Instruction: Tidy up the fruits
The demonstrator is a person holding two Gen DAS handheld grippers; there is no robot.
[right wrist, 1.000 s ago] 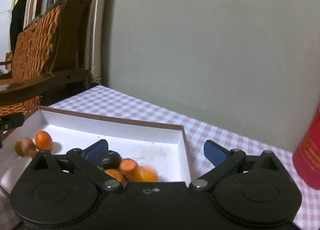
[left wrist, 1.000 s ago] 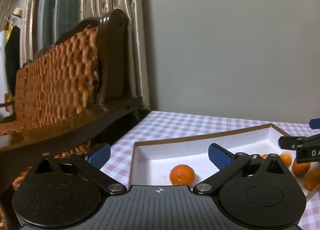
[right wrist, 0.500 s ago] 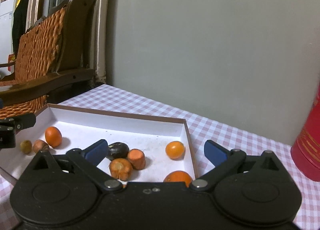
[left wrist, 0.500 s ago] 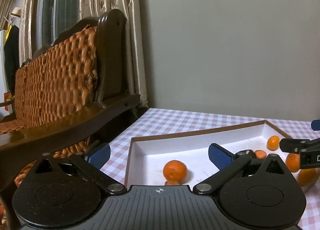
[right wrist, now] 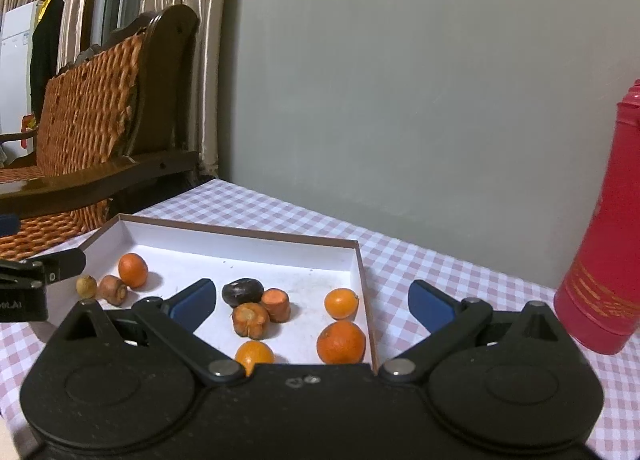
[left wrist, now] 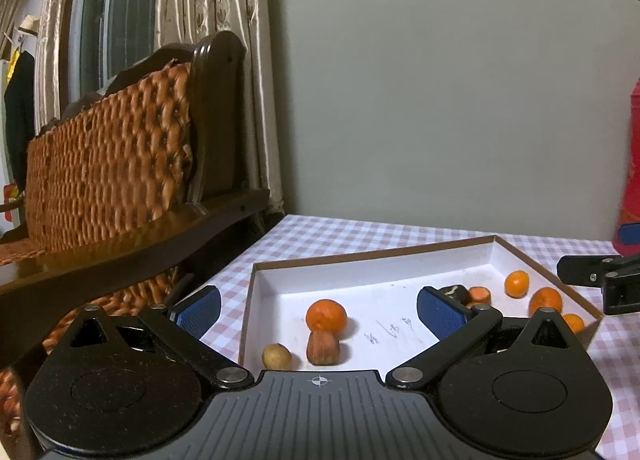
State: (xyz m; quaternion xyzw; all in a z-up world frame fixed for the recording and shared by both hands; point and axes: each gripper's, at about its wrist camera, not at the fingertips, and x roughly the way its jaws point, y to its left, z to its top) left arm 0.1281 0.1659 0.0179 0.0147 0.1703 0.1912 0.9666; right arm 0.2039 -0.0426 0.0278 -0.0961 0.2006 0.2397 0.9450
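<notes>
Nine small pieces lie loose in the shallow white cardboard tray [right wrist: 352, 256] on the checked cloth, both grippers [left wrist: 318, 310] [right wrist: 310, 302] gaping wide, empty; better approach one round orange tangerine [right wrist: 341, 342] squarely.

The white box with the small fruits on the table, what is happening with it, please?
A person holds two grippers over a shallow white box on a checked tablecloth. Both the left gripper and the right gripper have their jaws open and hold nothing. Inside the box lie several oranges, such as one at the left end, some carrot pieces and a dark fruit, all loose. A red flask stands beside the box.
</notes>
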